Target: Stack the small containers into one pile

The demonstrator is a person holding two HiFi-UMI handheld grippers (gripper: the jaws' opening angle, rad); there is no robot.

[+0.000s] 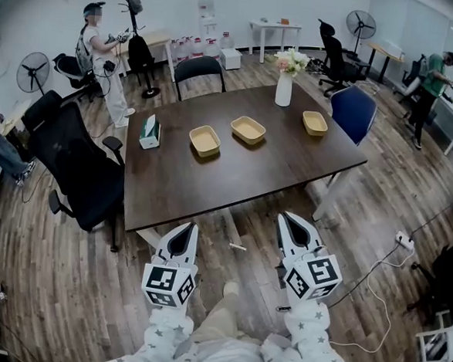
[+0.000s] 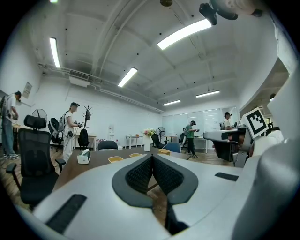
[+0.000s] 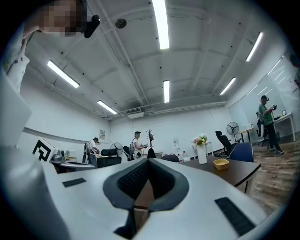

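Three small tan containers stand apart in a row on the dark brown table (image 1: 210, 187): one on the left (image 1: 204, 140), one in the middle (image 1: 248, 129), one on the right (image 1: 315, 122). My left gripper (image 1: 190, 227) and right gripper (image 1: 284, 217) hang over the floor just short of the table's near edge, both shut and empty. In the left gripper view my jaws (image 2: 152, 156) meet at their tips, with the containers (image 2: 116, 159) small beyond them. In the right gripper view the shut jaws (image 3: 148, 161) point past the table, and one container (image 3: 221, 163) shows at the right.
A white vase of flowers (image 1: 284, 87) and a tissue box (image 1: 150, 131) share the table. Office chairs stand around it: black ones (image 1: 77, 166) at the left, a blue one (image 1: 352, 112) at the right. People stand at the back left (image 1: 103, 59) and far right (image 1: 433, 82). A cable (image 1: 374, 279) lies on the floor.
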